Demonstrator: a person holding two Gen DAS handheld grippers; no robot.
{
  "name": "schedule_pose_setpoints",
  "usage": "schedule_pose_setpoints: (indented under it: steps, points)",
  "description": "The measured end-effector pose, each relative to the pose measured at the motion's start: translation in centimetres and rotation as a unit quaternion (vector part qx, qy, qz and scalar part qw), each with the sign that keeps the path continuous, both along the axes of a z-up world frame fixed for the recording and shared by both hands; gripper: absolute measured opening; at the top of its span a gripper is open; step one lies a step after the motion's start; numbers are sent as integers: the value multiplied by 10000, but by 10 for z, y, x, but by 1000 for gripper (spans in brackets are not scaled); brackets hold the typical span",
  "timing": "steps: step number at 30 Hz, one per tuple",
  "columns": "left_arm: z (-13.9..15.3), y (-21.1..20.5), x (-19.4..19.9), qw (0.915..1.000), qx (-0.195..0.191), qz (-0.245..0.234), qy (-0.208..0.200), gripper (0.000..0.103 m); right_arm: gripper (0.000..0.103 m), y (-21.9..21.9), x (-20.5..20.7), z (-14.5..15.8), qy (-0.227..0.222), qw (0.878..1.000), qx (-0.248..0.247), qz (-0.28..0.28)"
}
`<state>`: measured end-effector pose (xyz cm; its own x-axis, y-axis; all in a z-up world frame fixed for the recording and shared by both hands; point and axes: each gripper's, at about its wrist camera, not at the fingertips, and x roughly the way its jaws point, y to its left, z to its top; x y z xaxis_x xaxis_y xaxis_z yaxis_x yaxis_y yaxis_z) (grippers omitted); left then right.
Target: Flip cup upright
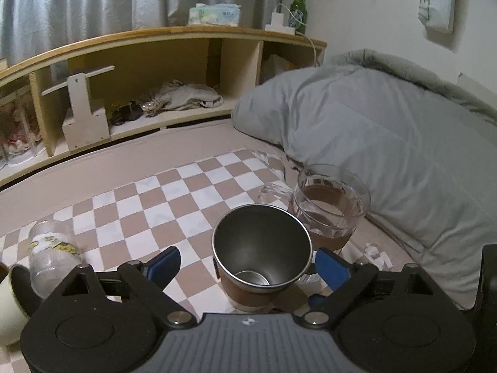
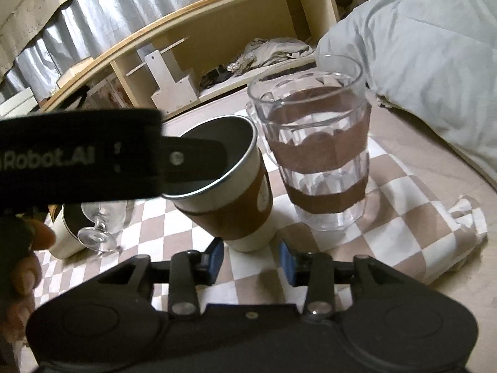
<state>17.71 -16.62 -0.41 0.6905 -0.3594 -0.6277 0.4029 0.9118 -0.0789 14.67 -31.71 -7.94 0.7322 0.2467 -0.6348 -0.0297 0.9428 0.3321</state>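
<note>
- Steel cup [image 1: 262,248] w/ brown sleeve stands upright, mouth up, on the checked cloth [image 1: 161,199], sitting between the blue pads of the left gripper [image 1: 247,264]
- Left gripper spread wide: right pad [image 1: 330,269] just beside the cup's rim, can't tell if touching; left pad [image 1: 163,264] apart from the cup wall w/ a clear gap – released, not gripping
- Right wrist view: same cup [image 2: 233,186] just ahead of the right gripper [image 2: 250,259], base close in front of its blue pads, leaning a bit to that cam's left
- Right gripper pads parted, gap about as wide as the cup base, nothing held between them
- Left gripper's black body crosses the right cam's left side, tip over the cup mouth
- Clear glass mug [image 1: 330,205] w/ brown bands upright, just past the cup & to its right; in right view [image 2: 316,146] ahead-right of the pads
- Far left of left gripper: ribbed glass jar [image 1: 51,255] on its side, next to a cream cup [image 1: 9,304] lying down
- Right view left edge: stemmed glass [image 2: 99,223] tipped over on the cloth
- Grey duvet [image 1: 388,143] beyond, to the right
</note>
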Motion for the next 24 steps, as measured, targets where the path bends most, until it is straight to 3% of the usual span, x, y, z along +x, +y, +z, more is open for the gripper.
schedule_pose_setpoints:
  steps: [7,16,24]
  points:
    - [16,31,-25,9992,-260,221,-191,94,50,3,-15,21,-226,9991,-346,-41]
    - [36,75,-71,9965,-351,486,-586,100,56,2,-61,47,-719,9958,-410,-389]
    - [38,111,-109,9924,-360,749,-908,103,67,12,-94,69,-1119,9901,-700,-487]
